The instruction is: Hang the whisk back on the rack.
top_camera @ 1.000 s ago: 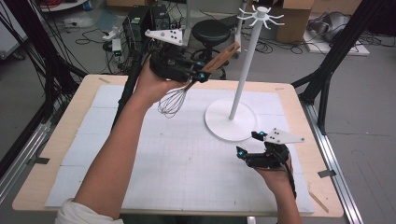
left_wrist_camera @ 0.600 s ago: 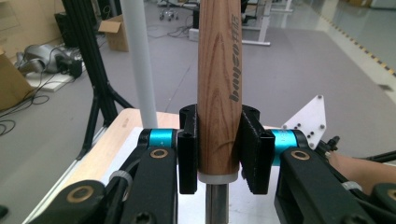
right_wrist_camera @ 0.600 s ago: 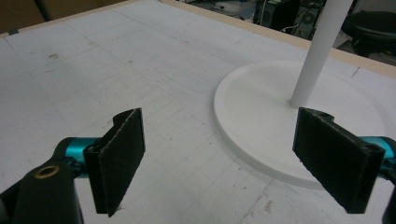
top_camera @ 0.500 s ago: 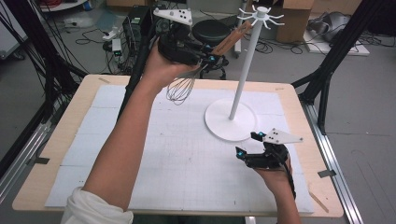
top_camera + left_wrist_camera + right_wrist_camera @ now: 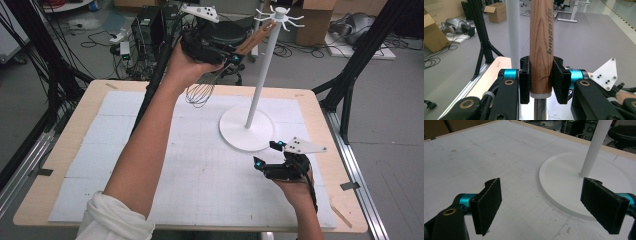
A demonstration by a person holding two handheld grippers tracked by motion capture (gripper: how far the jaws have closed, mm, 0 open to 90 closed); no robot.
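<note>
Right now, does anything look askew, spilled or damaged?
Nothing stands out. The left tongs grip the whisk by its wooden handle near the white stand, which is upright; the right tongs are open over the table.

Your whisk (image 5: 227, 62) has a grained wooden handle and shiny wire loops; the stand (image 5: 246, 127) looks smooth white plastic.

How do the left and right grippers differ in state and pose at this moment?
The left gripper is shut on the whisk by its wooden handle; the right gripper is open with nothing between its jaws. The left is raised near the top of the white stand; the right sits low over the table beside the stand's base. Both have black jaws.
</note>
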